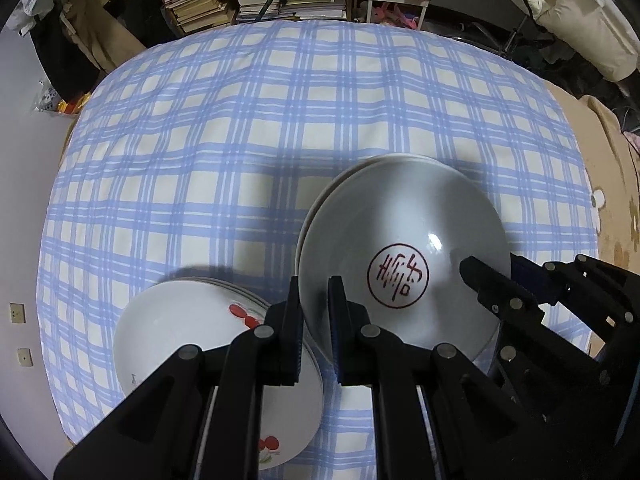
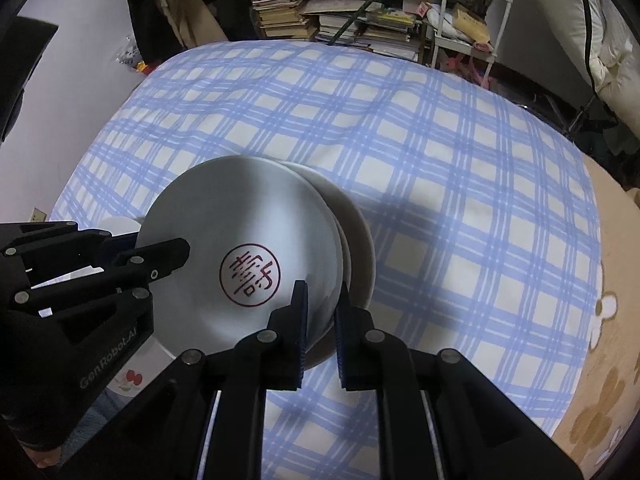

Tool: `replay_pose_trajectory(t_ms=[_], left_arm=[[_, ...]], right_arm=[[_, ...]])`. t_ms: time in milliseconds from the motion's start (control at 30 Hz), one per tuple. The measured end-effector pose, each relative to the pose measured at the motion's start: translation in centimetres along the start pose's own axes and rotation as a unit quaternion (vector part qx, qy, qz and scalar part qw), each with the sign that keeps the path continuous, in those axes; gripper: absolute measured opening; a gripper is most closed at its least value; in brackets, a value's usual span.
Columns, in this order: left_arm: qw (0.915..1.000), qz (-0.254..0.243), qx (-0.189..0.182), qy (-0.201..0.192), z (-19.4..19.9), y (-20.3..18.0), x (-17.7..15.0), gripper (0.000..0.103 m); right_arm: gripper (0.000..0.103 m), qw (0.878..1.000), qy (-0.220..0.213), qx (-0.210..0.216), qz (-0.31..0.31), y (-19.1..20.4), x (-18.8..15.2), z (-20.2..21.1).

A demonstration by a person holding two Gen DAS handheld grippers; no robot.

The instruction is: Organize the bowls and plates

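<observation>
Bowls (image 1: 400,240): two; hand-held grippers (image 1: 314,320): two

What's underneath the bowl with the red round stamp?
Under the stamped bowl, the rim of another white bowl pokes out, on the checked cloth. Whether more are stacked below is hidden.

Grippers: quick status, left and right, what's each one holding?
Left gripper: shut on the rim of the bowl with the red seal.
Right gripper: shut on the same bowl's opposite rim.
</observation>
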State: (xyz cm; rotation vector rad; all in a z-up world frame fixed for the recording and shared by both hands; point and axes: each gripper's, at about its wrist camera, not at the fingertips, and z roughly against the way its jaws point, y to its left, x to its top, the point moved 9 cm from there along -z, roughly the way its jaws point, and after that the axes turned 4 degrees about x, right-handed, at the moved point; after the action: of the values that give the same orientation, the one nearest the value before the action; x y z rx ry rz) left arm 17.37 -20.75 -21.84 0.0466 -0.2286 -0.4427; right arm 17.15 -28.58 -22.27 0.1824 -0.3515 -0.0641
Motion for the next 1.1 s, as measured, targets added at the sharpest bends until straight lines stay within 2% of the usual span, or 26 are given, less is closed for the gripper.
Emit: replay_pose_trajectory(t_ms=[100, 233, 300, 367, 600, 700, 800, 867, 967, 1033, 1100], left_arm=[[1.0, 0.003, -0.008, -0.001, 0.1, -0.2, 0.1, 0.012], [1.0, -0.003, -0.006, -0.007, 0.4, -0.7, 0.2, 0.012], [1.0, -0.002, -0.004, -0.007, 0.4, -0.7, 0.2, 0.012], [0.9999, 0.004, -0.01, -0.007, 0.4, -0.5, 0.2, 0.012], [0.9996, 0.019, -0.011, -0.017, 1.0, 0.5, 0.4, 0.012], [0.9993, 0.019, -0.004, -0.032, 1.6, 1.0, 0.8, 0.017], [0.9989, 0.024, 0.004, -0.041, 2.0, 1.7, 0.9, 0.02], [0.9988, 0.031, 0.003, -0.037, 1.8, 2.4, 0.9, 0.023], [0.9987, 0.038, 0.006, -0.032, 1.4, 3.2, 0.7, 0.026], [0.9988, 0.04, 0.004, -0.027, 1.0, 3.4, 0.5, 0.027], [0.999, 0.038, 0.003, -0.024, 0.8, 3.3, 0.4, 0.034]], right_arm=[[0.014, 1.0, -0.001, -0.016, 0.015, 0.0, -0.1, 0.1], [0.022, 0.996, 0.001, -0.061, 0.065, 0.4, -0.3, -0.1], [0.027, 0.996, 0.005, -0.06, 0.073, 0.7, -0.3, -0.2], [0.028, 0.997, 0.005, -0.05, 0.066, 0.7, -0.3, -0.2], [0.028, 0.999, 0.002, 0.033, -0.022, -0.6, -0.5, 0.7], [0.031, 0.997, -0.014, 0.062, -0.052, -1.3, 0.0, 1.6], [0.048, 0.994, -0.031, 0.068, -0.085, -2.7, 0.4, 2.4], [0.05, 0.991, -0.037, 0.068, -0.106, -3.7, 0.5, 2.7], [0.061, 0.988, -0.033, 0.067, -0.135, -5.2, 0.4, 2.6], [0.064, 0.987, -0.024, 0.059, -0.148, -6.1, 0.1, 2.2], [0.066, 0.986, -0.011, 0.054, -0.156, -6.6, -0.2, 1.6]])
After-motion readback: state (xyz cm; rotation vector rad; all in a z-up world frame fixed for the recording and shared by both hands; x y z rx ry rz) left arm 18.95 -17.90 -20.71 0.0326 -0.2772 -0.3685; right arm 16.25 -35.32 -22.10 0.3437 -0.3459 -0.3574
